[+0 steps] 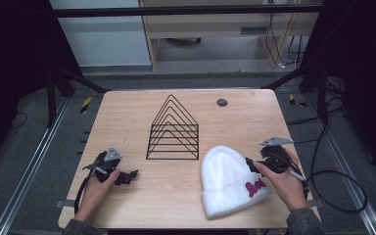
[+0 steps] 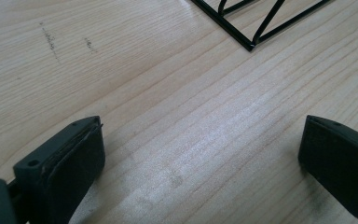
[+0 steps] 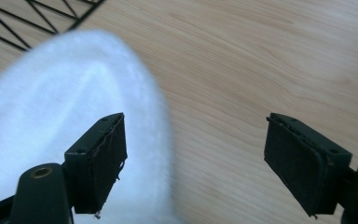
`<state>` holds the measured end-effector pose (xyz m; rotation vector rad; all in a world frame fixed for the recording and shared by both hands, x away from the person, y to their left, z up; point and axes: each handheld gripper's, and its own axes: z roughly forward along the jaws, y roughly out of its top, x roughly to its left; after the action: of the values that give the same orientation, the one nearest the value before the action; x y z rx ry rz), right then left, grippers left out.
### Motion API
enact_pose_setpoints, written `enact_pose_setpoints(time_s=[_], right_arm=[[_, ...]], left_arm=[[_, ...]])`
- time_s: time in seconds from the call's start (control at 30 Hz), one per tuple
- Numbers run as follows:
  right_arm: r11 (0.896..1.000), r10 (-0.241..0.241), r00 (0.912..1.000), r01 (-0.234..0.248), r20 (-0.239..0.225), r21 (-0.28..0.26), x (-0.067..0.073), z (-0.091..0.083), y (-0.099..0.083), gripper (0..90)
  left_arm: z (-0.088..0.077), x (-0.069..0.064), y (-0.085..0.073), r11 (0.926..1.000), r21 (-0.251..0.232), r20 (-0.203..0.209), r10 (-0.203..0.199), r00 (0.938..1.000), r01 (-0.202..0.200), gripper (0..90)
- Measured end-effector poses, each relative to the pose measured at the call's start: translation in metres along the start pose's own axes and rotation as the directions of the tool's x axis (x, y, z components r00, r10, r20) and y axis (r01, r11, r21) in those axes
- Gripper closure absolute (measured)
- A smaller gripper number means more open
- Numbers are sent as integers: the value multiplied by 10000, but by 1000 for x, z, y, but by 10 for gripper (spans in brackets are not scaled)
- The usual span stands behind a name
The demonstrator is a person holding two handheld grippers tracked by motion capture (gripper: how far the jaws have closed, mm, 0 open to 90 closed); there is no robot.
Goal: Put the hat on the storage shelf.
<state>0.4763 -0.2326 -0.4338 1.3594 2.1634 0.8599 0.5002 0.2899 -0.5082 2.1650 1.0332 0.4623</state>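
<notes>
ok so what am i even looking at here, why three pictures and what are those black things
A person sits at a wooden table with a hand-held grasping tool in each hand. The wide picture comes from a camera overhead: left tool, right tool. The other two pictures come from cameras riding on each tool; the black blocks are its two jaws. On the table stand a black wire rack and a white knitted hat with red lettering. Both tools are open and hold nothing; the right tool sits at the hat's edge, one jaw over it.

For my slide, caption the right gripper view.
Open right gripper straddling the edge of a white beanie on the wooden table, wire rack behind.
</notes>
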Motion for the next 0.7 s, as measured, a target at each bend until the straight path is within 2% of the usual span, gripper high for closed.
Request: enact_pose_setpoints(time_s=[0.17,0.2,0.33,0.47,0.53,0.7], right_arm=[[9965,-731,9959,751,-536,369,23,12,22,225],[9965,-731,9959,751,-536,369,23,12,22,225],[9912,-1172,9911,1207,-636,542,38,19,35,241],[9888,-1355,9878,1397,-763,520,43,22,42,294],[9849,-1546,9844,1603,-836,657,44,29,46,329],[9807,-1683,9818,1758,-882,858,45,40,53,366]], left_arm=[[0,0,0,10000,6,36,19,10000,-19,0],[0,0,0,10000,6,36,19,10000,-19,0],[0,0,0,10000,12,30,25,10000,-25,0],[0,1,0,10000,3,50,31,10000,-31,0],[0,1,0,10000,26,61,75,10000,-75,0],[0,1,0,10000,-1,64,37,10000,-37,0]])
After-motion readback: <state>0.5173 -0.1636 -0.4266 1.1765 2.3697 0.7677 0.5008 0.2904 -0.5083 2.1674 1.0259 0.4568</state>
